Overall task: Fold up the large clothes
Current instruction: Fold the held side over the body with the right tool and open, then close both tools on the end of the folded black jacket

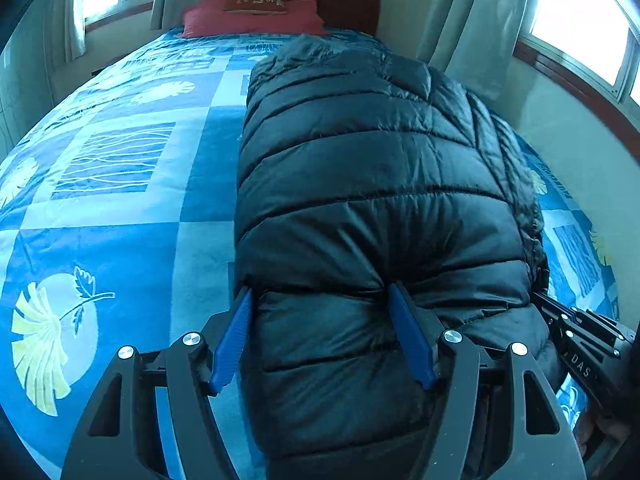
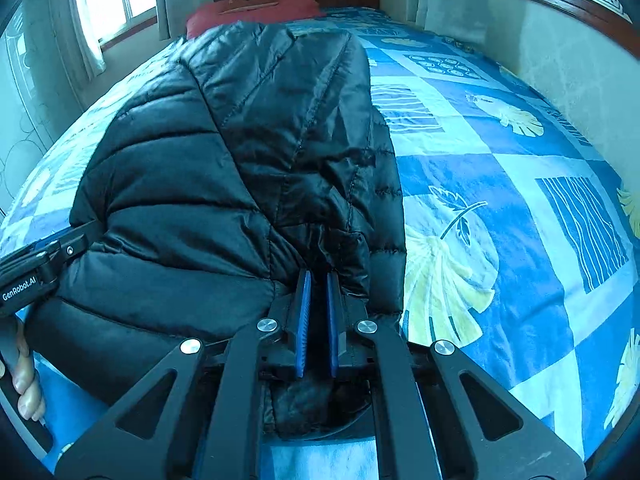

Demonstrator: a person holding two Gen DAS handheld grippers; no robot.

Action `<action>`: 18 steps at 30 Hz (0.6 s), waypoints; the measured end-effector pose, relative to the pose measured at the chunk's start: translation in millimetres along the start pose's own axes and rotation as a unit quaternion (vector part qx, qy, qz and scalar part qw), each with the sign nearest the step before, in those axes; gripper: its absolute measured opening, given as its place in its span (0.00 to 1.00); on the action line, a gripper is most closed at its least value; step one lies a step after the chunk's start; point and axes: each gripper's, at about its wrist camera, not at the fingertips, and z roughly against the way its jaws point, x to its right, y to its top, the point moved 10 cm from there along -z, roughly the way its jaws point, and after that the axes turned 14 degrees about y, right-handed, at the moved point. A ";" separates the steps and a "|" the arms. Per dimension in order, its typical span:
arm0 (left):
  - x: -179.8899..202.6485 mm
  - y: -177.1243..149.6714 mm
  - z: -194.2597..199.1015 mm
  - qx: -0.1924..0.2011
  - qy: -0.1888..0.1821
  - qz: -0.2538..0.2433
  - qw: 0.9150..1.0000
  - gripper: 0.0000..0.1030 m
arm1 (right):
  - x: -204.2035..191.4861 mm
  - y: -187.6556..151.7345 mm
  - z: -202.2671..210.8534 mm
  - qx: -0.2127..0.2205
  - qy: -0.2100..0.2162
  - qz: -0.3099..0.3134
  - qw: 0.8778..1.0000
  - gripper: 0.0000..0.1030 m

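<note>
A black quilted puffer jacket [image 1: 368, 168] lies lengthwise on the bed, sleeves folded in, its collar toward the pillows. My left gripper [image 1: 320, 289] straddles the jacket's thick near hem; its blue pads [image 1: 410, 336] stand wide apart and dig into the padding on both sides. In the right wrist view the jacket [image 2: 224, 152] shows a folded-over sleeve on top. My right gripper [image 2: 318, 274] is shut at the hem's right corner, with a thin fold of black fabric pinched between its pads [image 2: 304, 312].
The bed carries a blue patterned cover [image 1: 112, 184] with leaf prints. Red pillows [image 1: 252, 18] and a dark headboard are at the far end. Curtained windows stand on both sides. A wall [image 2: 580, 60] runs close along the bed's right side. A hand [image 2: 24, 380] holds the left gripper's handle.
</note>
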 end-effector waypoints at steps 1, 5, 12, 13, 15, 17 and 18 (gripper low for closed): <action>-3.8 1.0 4.0 -0.002 -0.002 0.002 1.000 0.65 | -1.6 1.5 4.4 0.000 0.005 -0.004 1.000 0.07; -21.8 15.9 31.0 0.030 0.004 0.007 1.000 0.65 | -11.3 21.3 32.6 0.009 0.010 -0.008 1.000 0.12; -36.3 75.6 27.6 0.060 0.005 0.038 0.997 0.65 | -41.4 102.8 35.9 0.063 0.051 0.017 0.997 0.22; -33.8 82.3 22.6 0.059 0.005 0.037 0.998 0.65 | -43.3 114.0 29.1 0.067 0.056 0.017 0.996 0.22; -24.6 95.3 7.0 0.055 0.006 0.027 0.998 0.65 | -43.7 132.7 8.6 0.063 0.062 0.017 0.996 0.22; -18.2 99.0 -7.5 0.049 0.014 0.015 0.999 0.65 | -41.9 140.0 -10.8 0.052 0.058 0.022 0.997 0.22; -15.2 98.3 -16.0 0.043 0.017 0.011 0.999 0.65 | -35.9 140.4 -24.1 0.041 0.045 0.026 0.998 0.22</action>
